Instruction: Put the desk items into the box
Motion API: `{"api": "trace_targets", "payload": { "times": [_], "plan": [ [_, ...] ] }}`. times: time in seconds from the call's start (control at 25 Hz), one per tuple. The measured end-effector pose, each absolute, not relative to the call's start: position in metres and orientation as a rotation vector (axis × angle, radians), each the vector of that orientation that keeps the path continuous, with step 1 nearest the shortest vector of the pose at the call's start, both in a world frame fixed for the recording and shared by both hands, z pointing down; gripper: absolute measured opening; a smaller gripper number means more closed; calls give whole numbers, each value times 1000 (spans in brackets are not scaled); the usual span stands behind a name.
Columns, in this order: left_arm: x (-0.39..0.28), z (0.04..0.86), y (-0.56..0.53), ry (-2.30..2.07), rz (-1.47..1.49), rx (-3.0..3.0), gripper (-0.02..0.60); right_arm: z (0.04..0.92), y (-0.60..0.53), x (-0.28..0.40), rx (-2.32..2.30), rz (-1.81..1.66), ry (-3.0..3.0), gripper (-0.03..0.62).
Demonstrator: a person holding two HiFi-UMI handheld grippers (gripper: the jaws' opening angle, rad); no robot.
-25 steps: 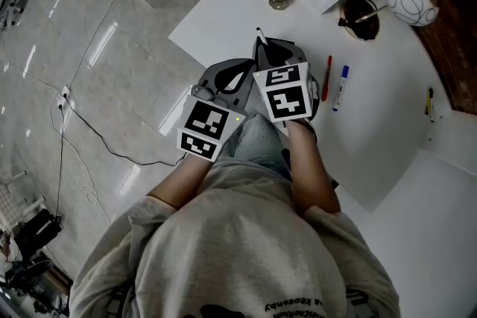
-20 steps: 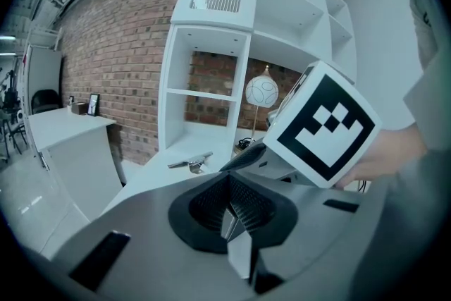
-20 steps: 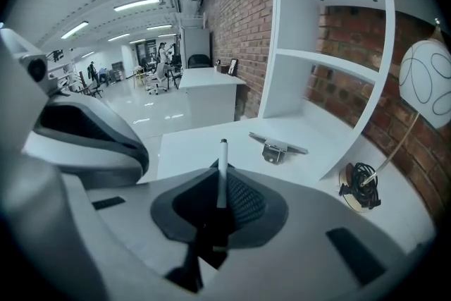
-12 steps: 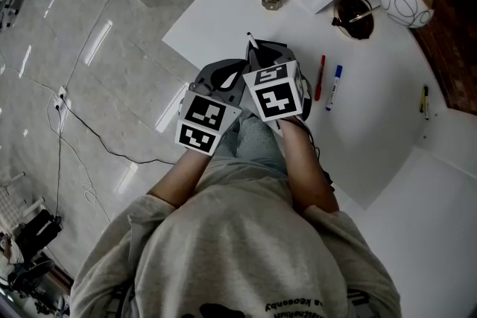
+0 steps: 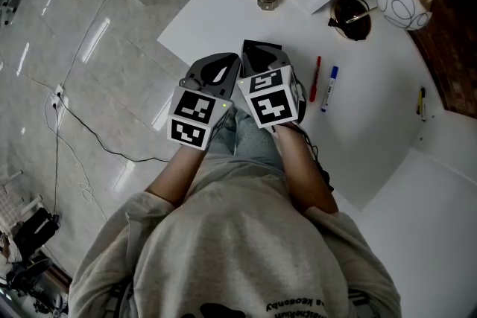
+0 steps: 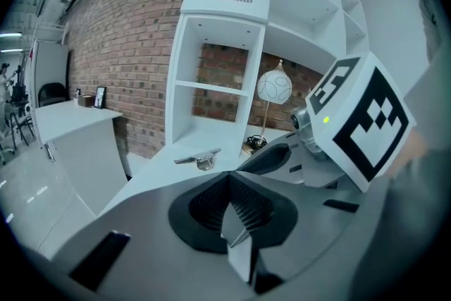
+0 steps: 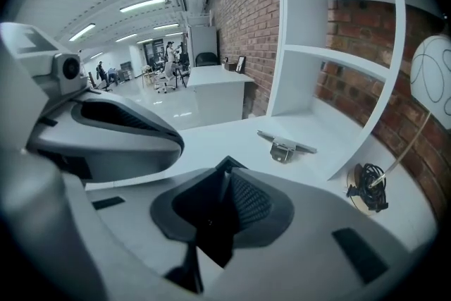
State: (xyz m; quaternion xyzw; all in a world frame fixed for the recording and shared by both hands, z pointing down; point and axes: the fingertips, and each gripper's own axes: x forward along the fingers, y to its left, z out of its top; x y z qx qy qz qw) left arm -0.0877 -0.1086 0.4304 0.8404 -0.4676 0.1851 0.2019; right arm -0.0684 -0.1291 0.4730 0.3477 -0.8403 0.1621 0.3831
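Right gripper view shows black pen [image 7: 213,236] lengthwise between jaws of right gripper [image 7: 227,169]

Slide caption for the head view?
Left gripper and right gripper side by side at desk edge, right fingers just opening on a black pen; red pen, blue marker alongside.

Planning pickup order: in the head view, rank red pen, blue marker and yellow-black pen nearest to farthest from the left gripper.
From the left gripper:
1. Red pen, nearest, off to its right.
2. Blue marker, beside the red one, slightly further right.
3. Yellow-black pen, far right.
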Motion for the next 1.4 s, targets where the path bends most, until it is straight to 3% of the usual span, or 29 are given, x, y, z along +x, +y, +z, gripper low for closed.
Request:
{"api": "trace_targets", "payload": {
  "times": [0.52, 0.8, 1.4],
  "plan": [
    [-77, 418, -111, -1321, 503, 2404, 3, 432, -126, -52, 1197, 85, -2398, 51],
    [-61, 409, -112, -1318, 484, 2454, 3, 406, -119, -36, 1303, -38, -2465, 20],
    [-3, 402, -114, -1254, 472, 2564, 3, 397, -122, 26, 1475, 20, -2437, 17]
  ]
}}
